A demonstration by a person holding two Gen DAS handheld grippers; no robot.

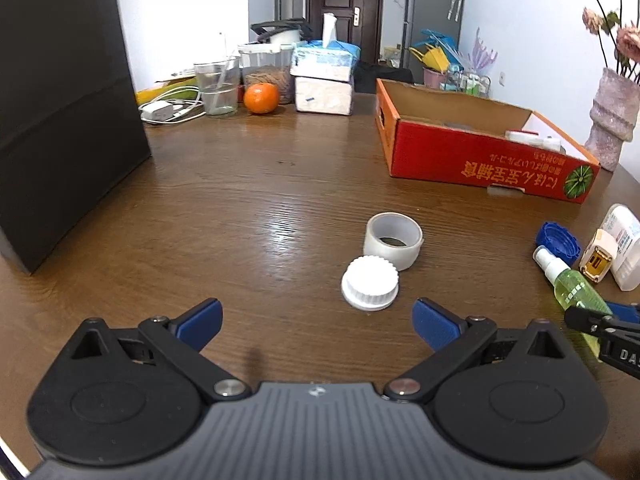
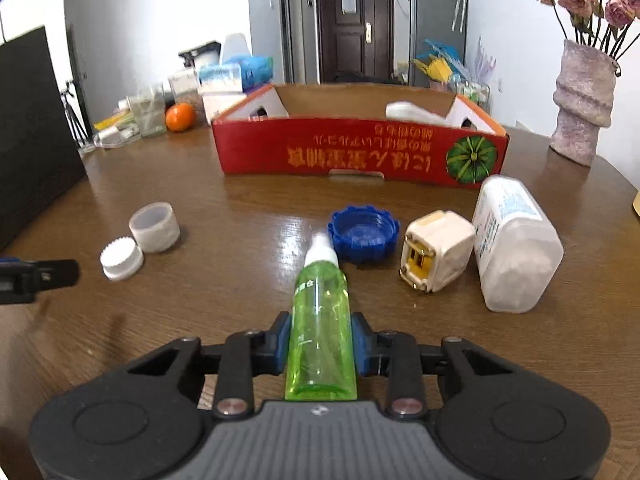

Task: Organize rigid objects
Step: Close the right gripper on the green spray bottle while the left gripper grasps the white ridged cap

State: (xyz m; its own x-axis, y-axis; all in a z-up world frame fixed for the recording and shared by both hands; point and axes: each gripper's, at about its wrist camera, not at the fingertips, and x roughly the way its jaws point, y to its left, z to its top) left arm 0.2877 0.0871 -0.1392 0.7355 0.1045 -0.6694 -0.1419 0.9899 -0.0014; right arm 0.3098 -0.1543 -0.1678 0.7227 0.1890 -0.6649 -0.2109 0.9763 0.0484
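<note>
My right gripper (image 2: 320, 340) is shut on a green spray bottle (image 2: 322, 320) that points forward, low over the table. Ahead of it lie a blue lid (image 2: 363, 234), a cream plug adapter (image 2: 436, 252) and a white plastic bottle (image 2: 516, 244) on its side. My left gripper (image 1: 318, 322) is open and empty, just short of a white ribbed cap (image 1: 370, 283) and a translucent cup (image 1: 393, 240). The red cardboard box (image 2: 360, 156) stands behind, with a white object inside. The box also shows in the left wrist view (image 1: 480, 160).
A black box (image 1: 60, 120) stands at the left. A pink vase (image 2: 582, 108) with flowers stands at the right. At the far edge are an orange (image 1: 261, 98), a glass (image 1: 218, 88), tissue packs (image 1: 324, 76) and a charger with cables (image 1: 162, 112).
</note>
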